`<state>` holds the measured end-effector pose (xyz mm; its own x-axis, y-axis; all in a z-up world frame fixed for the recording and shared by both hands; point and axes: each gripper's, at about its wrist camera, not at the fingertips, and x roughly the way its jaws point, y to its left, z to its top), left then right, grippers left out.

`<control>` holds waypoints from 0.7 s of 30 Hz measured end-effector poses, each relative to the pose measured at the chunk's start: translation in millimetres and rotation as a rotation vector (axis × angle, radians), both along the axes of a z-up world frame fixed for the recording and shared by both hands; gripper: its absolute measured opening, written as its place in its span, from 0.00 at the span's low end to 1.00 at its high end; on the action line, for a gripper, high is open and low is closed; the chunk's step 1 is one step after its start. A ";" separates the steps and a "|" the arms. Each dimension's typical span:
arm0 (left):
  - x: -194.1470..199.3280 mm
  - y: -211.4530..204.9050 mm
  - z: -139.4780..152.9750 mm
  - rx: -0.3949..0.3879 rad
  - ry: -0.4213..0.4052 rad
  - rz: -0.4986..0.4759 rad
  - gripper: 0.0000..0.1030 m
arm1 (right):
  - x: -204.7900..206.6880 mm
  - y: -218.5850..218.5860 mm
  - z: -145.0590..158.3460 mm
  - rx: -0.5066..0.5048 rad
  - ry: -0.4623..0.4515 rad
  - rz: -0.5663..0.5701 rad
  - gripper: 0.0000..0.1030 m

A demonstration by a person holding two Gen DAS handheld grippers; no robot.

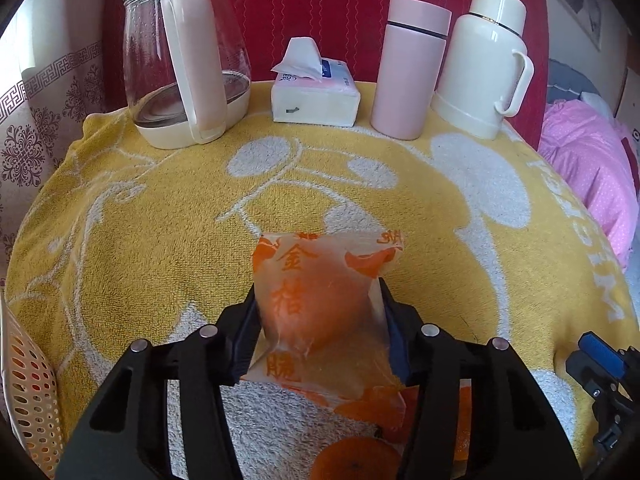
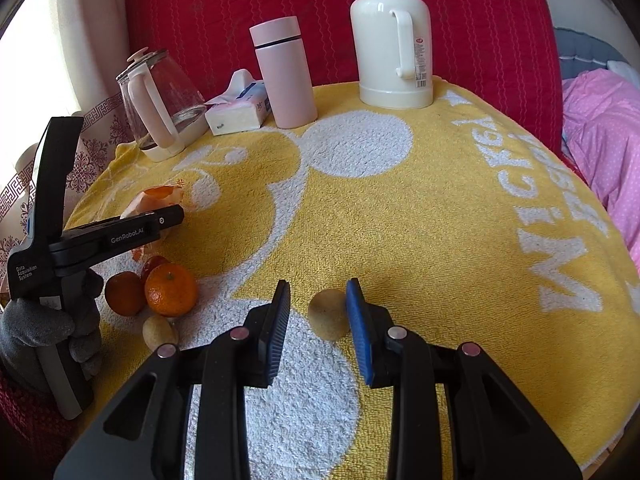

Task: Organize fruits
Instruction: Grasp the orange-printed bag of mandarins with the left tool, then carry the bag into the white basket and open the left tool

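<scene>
Your left gripper (image 1: pixel 320 312) is clamped tight; your right gripper (image 2: pixel 320 320) hangs spread wide; gloved hand (image 2: pixel 48 332) grips the left handle.

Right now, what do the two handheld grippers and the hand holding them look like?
Both grippers are black plastic with angular linkage arms and round silver pivot pins. The right gripper has ribbed blue pads on its fingers. The left gripper carries white "GenRobot.AI" lettering on its body and "Data Acquisition System" on the handle, which has a pale grey grip. The hand holding it wears a grey knitted glove.
</scene>
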<state>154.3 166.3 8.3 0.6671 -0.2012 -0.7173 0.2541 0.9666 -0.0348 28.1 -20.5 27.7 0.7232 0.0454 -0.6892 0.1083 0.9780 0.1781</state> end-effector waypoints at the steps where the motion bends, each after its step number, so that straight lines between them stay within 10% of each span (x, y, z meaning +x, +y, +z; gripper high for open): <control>1: -1.5 0.7 1.9 0.000 -0.008 0.006 0.53 | 0.0 0.0 0.0 0.000 0.000 0.000 0.29; 21: -57.1 9.6 63.4 0.043 -0.275 0.100 0.53 | -1.7 1.0 -0.6 0.000 -0.020 0.015 0.29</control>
